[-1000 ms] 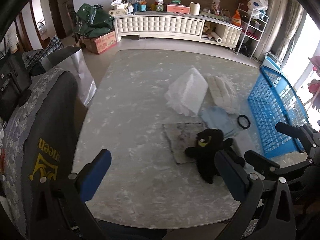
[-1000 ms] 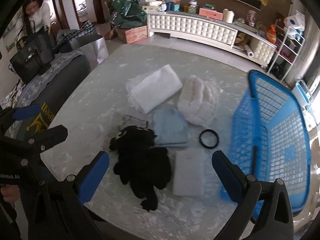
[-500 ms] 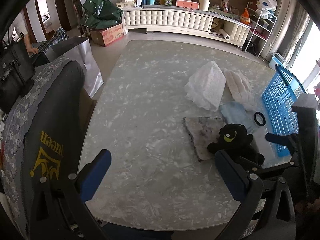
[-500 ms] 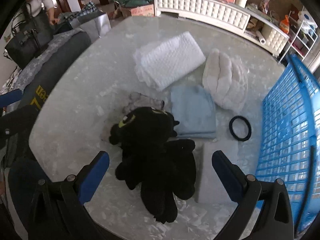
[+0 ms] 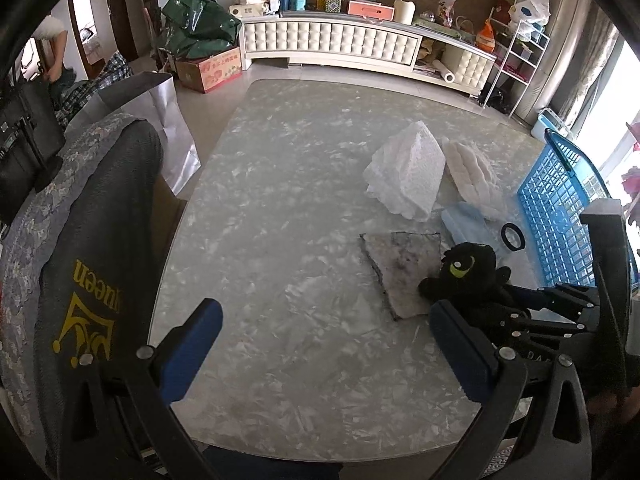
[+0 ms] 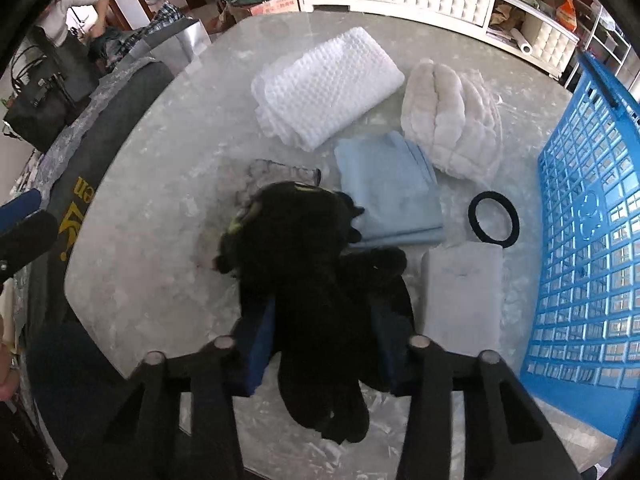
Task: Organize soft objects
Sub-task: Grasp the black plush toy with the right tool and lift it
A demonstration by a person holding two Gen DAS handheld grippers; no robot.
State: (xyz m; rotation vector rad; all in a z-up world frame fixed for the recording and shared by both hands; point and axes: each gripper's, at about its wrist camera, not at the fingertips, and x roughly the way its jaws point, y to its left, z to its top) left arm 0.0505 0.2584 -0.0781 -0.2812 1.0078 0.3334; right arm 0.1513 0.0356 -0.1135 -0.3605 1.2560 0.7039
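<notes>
Marble table point(image 5: 280, 240) stands before tufted white sideboard point(image 5: 332, 42).

From my feed I note a grey marbled table point(image 5: 280, 208) on a pale tiled floor point(image 5: 212, 100). A long white tufted cabinet point(image 5: 332, 44) runs along the brown far wall, its top cluttered. A cardboard box point(image 5: 208, 70) and green bag point(image 5: 196, 28) sit at its left end. A white wire shelf point(image 5: 516, 64) stands right. Daylight enters from the right window point(image 5: 616, 92).
</notes>
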